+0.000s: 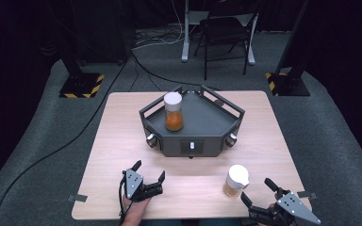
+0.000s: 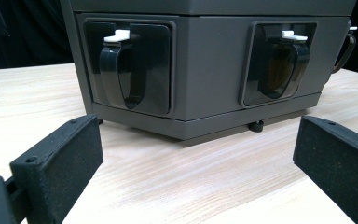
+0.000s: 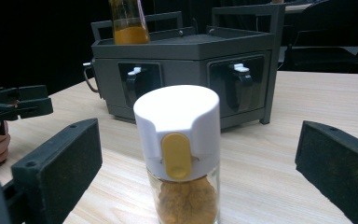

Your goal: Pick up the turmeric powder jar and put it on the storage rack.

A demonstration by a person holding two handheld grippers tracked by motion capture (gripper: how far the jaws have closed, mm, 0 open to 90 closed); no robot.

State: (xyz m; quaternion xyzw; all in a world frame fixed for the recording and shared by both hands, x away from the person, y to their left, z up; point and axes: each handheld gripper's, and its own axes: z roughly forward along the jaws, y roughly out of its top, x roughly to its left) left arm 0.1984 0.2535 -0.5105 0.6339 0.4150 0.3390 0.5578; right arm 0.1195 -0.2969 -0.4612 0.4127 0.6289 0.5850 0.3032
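Right claw (image 1: 258, 194) is wide open and empty with the spice jar (image 3: 179, 154) standing dead ahead between its jaws on the tabletop (image 1: 122, 141); closing off-centre risks tipping that tall narrow jar; left claw (image 1: 148, 172) also open, idle.

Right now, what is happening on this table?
A person holds a hand-held gripper in each hand at a wooden table. The right hand-held gripper is open and lined up on a spice jar with a white cap, not touching it yet. The left hand-held gripper is open too, facing the grey rack. A second jar of orange powder already stands on the rack.
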